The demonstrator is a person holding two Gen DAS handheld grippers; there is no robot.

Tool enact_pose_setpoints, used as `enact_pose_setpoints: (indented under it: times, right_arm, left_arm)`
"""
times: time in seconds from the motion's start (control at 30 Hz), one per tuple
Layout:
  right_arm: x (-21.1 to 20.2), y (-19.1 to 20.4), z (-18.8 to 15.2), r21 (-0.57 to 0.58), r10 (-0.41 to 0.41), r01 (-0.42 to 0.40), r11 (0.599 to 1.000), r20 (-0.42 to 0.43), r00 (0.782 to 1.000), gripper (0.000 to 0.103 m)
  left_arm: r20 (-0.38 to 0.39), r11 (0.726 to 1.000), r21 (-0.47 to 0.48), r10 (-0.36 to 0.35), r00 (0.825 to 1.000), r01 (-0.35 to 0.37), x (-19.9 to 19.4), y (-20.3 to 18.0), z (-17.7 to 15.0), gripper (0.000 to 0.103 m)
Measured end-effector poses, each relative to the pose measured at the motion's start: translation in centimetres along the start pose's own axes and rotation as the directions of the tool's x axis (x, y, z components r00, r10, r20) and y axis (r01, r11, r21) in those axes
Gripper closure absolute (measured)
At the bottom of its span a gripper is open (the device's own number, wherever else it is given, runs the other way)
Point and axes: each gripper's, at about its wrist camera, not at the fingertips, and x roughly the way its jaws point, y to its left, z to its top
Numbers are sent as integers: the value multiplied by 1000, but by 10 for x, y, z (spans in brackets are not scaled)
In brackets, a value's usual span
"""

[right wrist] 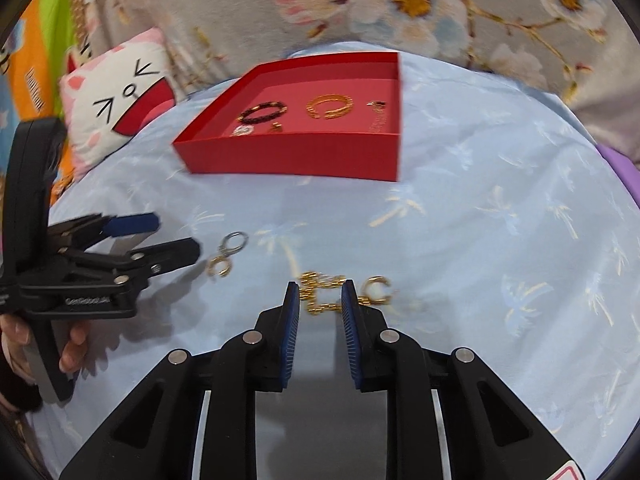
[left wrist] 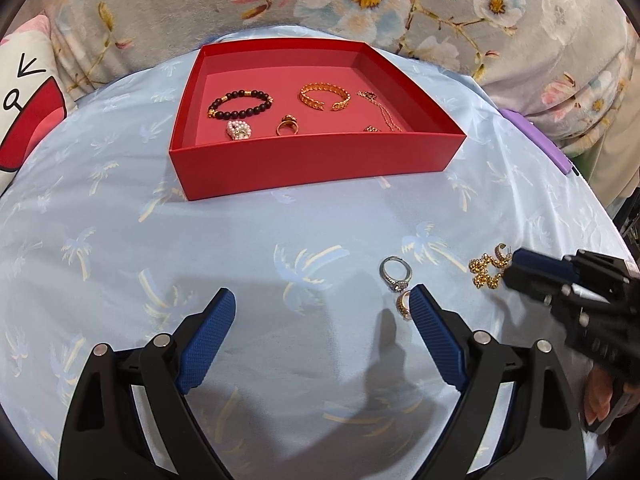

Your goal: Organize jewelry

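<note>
At the bottom of my right view, the right gripper (right wrist: 320, 294) has its jaws narrowed around the gold chain (right wrist: 320, 296); blur hides whether the pads touch it. My left gripper (left wrist: 322, 306) stands spread wide, its right finger covering part of a gold ring (left wrist: 403, 307) below the silver ring (left wrist: 395, 274). Farther up, the red tray (left wrist: 312, 164) holds bracelets, its near wall cutting off small pieces.

One red tray (left wrist: 312, 168), two tools, three loose rings.
</note>
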Motion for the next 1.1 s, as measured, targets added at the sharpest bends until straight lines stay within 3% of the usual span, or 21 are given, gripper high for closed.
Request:
enact_pose_setpoints:
  times: [0.3,0.4,0.57,0.67,0.8,0.93,1.03,1.1]
  right_arm:
    - [17,10,6,-28,-27,26,999,-44,999,86]
    - [18,11,7,-51,-70,68,996,-45,997,101]
    - [11,1,3,-31,-64,62,998,-50,997,103]
    - [10,-2,2,-19,-54,53,998,-53,997,103]
    - [10,-6,1,-10,-51,51,999,-56,997,103]
    - [6,-8,4,2,-39,39,999,-42,998,103]
    - [4,-8,4,0,-24,24,1000,-33,999,103]
    - [6,-9,4,4,-17,17,1000,-35,999,103]
  left_arm:
    - [0,998,57,30,1000,-30,1,-14,1,17]
    - [-11,997,77,31,999,-30,4,-20,3,17]
    - [-30,995,92,28,999,-25,14,-34,12,20]
    - [-47,992,120,47,998,-41,26,-46,18,37]
    - [-34,990,132,61,998,-56,29,-51,20,47]
    - [-24,992,117,52,998,-49,26,-44,20,77]
    - [-27,994,102,41,999,-38,25,-40,22,94]
    - [-36,996,87,21,999,-18,25,-36,23,97]
